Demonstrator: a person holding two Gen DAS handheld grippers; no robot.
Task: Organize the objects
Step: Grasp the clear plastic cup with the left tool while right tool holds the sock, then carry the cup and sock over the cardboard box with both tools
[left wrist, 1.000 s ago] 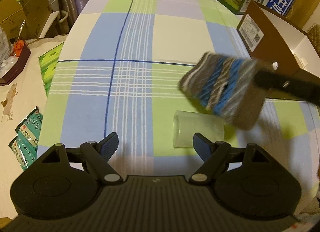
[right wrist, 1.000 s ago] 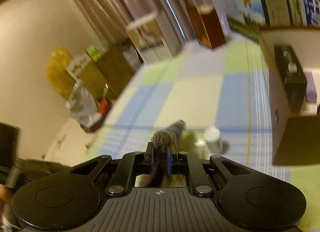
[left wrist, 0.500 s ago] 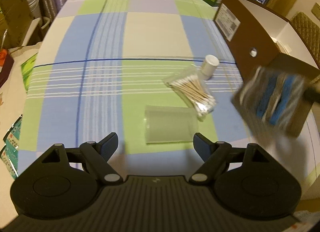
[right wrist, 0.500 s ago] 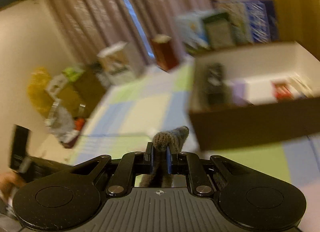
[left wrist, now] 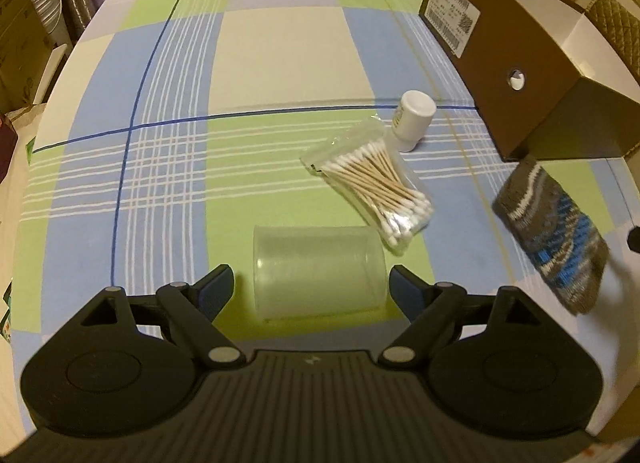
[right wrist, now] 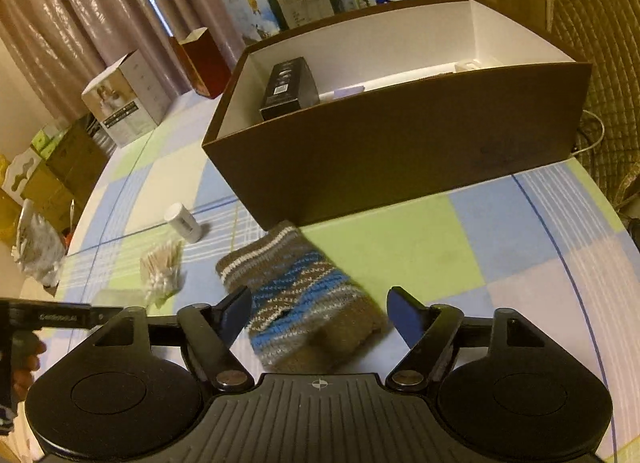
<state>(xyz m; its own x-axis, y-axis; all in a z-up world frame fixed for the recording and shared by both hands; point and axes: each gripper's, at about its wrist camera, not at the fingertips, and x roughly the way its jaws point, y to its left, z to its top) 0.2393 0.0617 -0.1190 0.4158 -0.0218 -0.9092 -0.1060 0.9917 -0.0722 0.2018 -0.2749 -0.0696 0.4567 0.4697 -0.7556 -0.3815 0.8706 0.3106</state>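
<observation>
A clear plastic cup (left wrist: 320, 271) lies on its side on the checked tablecloth, between the fingers of my open left gripper (left wrist: 311, 277), which do not touch it. Behind it lie a bag of cotton swabs (left wrist: 372, 191) and a small white bottle (left wrist: 414, 119). A brown, grey and blue knit piece (right wrist: 296, 295) rests on the cloth in front of the open brown box (right wrist: 400, 135). My right gripper (right wrist: 319, 297) is open just above it. The knit piece (left wrist: 556, 239) also shows at the right of the left wrist view.
The brown box holds a black carton (right wrist: 288, 87) and some pale items. Cartons (right wrist: 124, 103) stand along the table's far edge. A quilted chair (right wrist: 600, 63) is behind the box. A hand (right wrist: 24, 355) holds the other gripper at the left.
My right gripper opened and let go of the knit piece, which went from hanging in the air to lying before the box. My left gripper moved closer to the cup.
</observation>
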